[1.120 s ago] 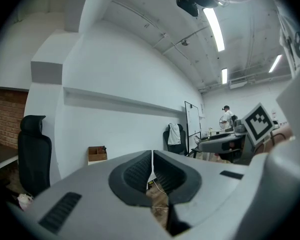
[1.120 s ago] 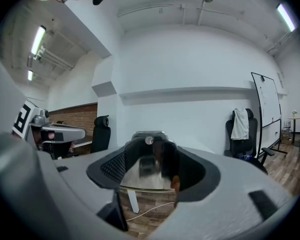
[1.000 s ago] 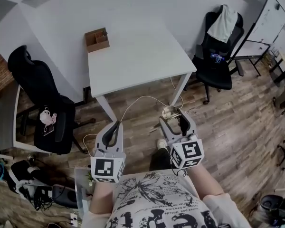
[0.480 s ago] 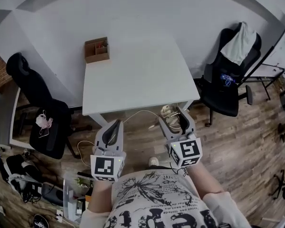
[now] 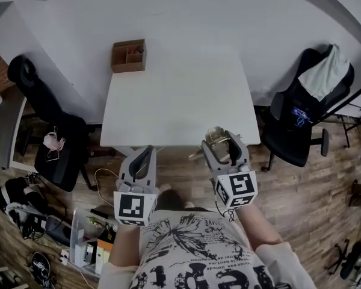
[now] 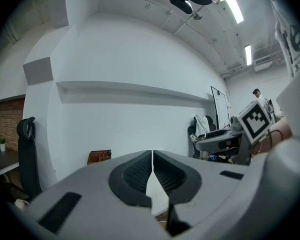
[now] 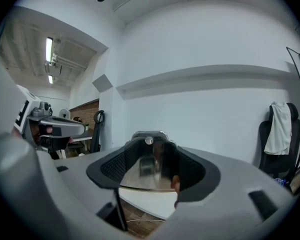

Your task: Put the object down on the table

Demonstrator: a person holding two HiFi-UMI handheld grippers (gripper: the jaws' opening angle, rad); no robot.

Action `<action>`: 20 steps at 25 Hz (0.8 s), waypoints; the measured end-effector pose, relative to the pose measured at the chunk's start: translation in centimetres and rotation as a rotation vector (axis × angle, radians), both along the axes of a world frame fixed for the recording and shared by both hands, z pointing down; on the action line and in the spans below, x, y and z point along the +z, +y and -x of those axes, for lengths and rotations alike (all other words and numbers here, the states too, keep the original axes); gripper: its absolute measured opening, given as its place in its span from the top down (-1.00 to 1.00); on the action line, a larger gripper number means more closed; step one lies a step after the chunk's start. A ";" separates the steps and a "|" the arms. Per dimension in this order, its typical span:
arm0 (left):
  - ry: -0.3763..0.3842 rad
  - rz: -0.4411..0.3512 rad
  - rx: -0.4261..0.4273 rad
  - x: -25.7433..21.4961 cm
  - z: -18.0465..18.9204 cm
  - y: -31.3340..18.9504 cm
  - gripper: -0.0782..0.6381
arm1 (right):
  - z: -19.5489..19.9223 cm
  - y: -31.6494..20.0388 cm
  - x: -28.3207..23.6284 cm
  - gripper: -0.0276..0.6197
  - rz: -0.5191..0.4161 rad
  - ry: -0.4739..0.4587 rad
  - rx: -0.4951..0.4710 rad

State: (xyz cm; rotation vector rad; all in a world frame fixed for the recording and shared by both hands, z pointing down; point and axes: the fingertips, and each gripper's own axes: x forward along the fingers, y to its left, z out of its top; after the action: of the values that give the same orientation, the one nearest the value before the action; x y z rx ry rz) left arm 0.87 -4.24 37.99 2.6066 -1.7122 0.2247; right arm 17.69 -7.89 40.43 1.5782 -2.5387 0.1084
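My right gripper [image 5: 221, 142] is shut on a clear, glassy object with a shiny metal top [image 5: 213, 137], held level just over the near edge of the white table [image 5: 180, 95]. In the right gripper view the object [image 7: 149, 168] fills the space between both dark pads, with a small round knob at its top. My left gripper [image 5: 145, 153] hangs shut and empty just short of the table's near edge, to the left. In the left gripper view its jaws [image 6: 152, 156] meet with nothing between them.
A brown open box [image 5: 129, 55] stands at the table's far left corner, also seen in the left gripper view [image 6: 99, 156]. A black chair [image 5: 45, 119] stands left of the table and another with a pale cloth [image 5: 313, 101] to the right. Cables and clutter lie on the wooden floor at left.
The table has come nearer: both grippers moved from over the wooden floor up to its near edge. The right gripper still grips the clear object; the left stays shut.
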 end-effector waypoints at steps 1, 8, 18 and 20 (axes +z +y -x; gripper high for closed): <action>-0.002 -0.016 -0.007 0.5 0.4 -1.0 0.75 | 0.4 -0.9 0.3 0.05 0.005 0.003 -0.008; 0.016 0.013 0.001 1.7 2.2 -10.0 0.75 | 2.3 -9.7 2.8 0.05 0.059 0.036 -0.007; 0.012 0.011 0.022 3.1 6.3 -22.6 0.75 | 6.4 -22.4 6.3 0.05 0.148 0.073 0.008; 0.018 0.043 0.029 3.6 6.8 -24.2 0.75 | 7.2 -24.3 7.6 0.05 0.178 0.086 0.002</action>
State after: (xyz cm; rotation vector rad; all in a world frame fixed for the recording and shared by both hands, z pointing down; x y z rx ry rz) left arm -5.89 -28.45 41.59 2.5965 -1.6455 0.2354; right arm 10.51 -32.17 48.04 1.4851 -2.3895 0.2530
